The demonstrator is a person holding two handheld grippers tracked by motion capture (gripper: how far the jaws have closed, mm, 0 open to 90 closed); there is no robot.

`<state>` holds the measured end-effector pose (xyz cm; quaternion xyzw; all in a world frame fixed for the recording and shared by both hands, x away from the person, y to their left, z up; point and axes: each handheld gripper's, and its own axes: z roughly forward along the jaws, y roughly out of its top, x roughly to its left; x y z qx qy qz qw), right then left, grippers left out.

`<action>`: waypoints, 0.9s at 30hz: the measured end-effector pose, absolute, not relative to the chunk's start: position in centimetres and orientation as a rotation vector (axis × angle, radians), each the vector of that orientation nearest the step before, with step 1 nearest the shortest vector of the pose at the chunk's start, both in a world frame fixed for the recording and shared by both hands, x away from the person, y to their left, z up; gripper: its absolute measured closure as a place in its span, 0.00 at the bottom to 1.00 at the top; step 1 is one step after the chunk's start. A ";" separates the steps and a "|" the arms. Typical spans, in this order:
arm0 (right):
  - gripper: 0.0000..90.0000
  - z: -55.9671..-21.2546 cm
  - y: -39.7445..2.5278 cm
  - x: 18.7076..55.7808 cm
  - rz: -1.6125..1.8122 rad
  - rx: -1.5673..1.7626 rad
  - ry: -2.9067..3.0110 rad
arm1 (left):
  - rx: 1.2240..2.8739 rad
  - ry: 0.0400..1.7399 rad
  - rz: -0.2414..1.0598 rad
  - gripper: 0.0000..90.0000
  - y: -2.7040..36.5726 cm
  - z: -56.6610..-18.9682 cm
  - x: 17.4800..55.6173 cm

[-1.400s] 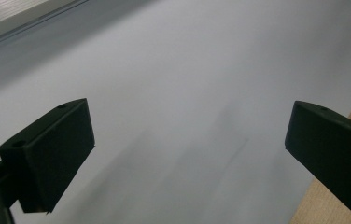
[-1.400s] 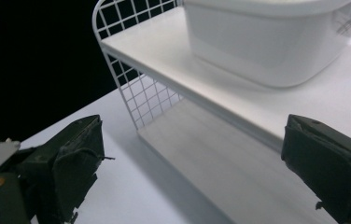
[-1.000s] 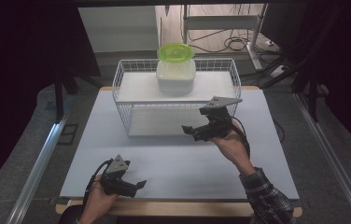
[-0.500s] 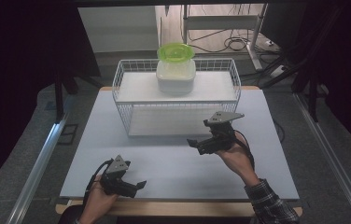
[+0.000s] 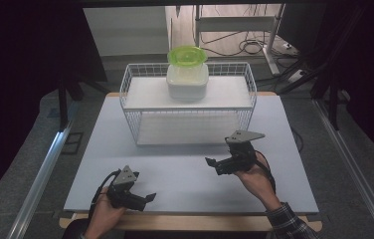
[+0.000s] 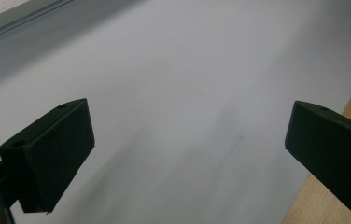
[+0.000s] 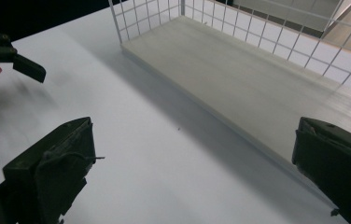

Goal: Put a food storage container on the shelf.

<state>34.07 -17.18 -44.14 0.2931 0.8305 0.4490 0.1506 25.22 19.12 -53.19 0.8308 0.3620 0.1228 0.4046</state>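
you're working over a pale grey table (image 5: 185, 174) in a dim room; both the left gripper (image 5: 142, 199) and right gripper (image 5: 214, 164) are gaping wide, empty, with the wire basket (image 5: 140, 127) just beyond the right one.

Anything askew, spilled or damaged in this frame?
Nothing stands out. The white container with its green lid sits upright on the wire rack top shelf. Both grippers, left and right, are open and empty over the bare mat.
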 end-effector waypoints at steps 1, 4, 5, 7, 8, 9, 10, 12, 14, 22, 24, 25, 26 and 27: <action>0.00 -44.3 -17.3 34.0 1.287 0.843 2.389 | 2.098 0.912 0.310 0.01 19.1 -53.2 25.2; 0.00 -44.9 -17.7 33.7 1.279 0.853 2.398 | 2.100 0.911 0.309 0.01 19.1 -53.2 25.2; 0.00 -45.1 -17.8 33.6 1.276 0.856 2.402 | 2.101 0.910 0.309 0.01 19.1 -53.2 25.2; 0.00 -45.5 -18.1 33.5 1.268 0.864 2.405 | 2.102 0.909 0.309 0.01 19.1 -53.2 25.2; 0.00 -45.7 -18.3 33.4 1.262 0.864 2.408 | 2.097 0.912 0.308 0.01 19.1 -53.2 25.2; 0.00 -45.9 -18.4 33.3 1.258 0.866 2.410 | 2.097 0.913 0.306 0.01 19.0 -53.2 25.2; 0.00 -46.1 -18.6 33.3 1.257 0.868 2.411 | 2.099 0.912 0.306 0.01 19.1 -53.2 25.2; 0.00 -46.5 -18.8 33.1 1.250 0.875 2.410 | 2.100 0.911 0.306 0.01 19.0 -53.3 25.2; 0.00 -46.8 -19.1 33.0 1.244 0.883 2.410 | 2.102 0.910 0.305 0.01 19.0 -53.3 25.2; 0.00 -48.0 -20.0 32.6 1.225 0.912 2.407 | 2.108 0.908 0.302 0.01 19.0 -53.3 25.2; 0.00 -48.3 -20.1 32.5 1.227 0.923 2.404 | 2.111 0.908 0.302 0.01 18.9 -53.3 25.2; 0.00 -48.5 -20.2 32.5 1.223 0.926 2.405 | 2.111 0.908 0.302 0.01 18.9 -53.3 25.2; 0.00 -48.6 -20.3 32.4 1.220 0.932 2.405 | 2.112 0.907 0.301 0.01 18.9 -53.3 25.2; 0.00 -48.8 -20.3 32.3 1.215 0.933 2.407 | 2.113 0.908 0.301 0.01 18.9 -53.3 25.2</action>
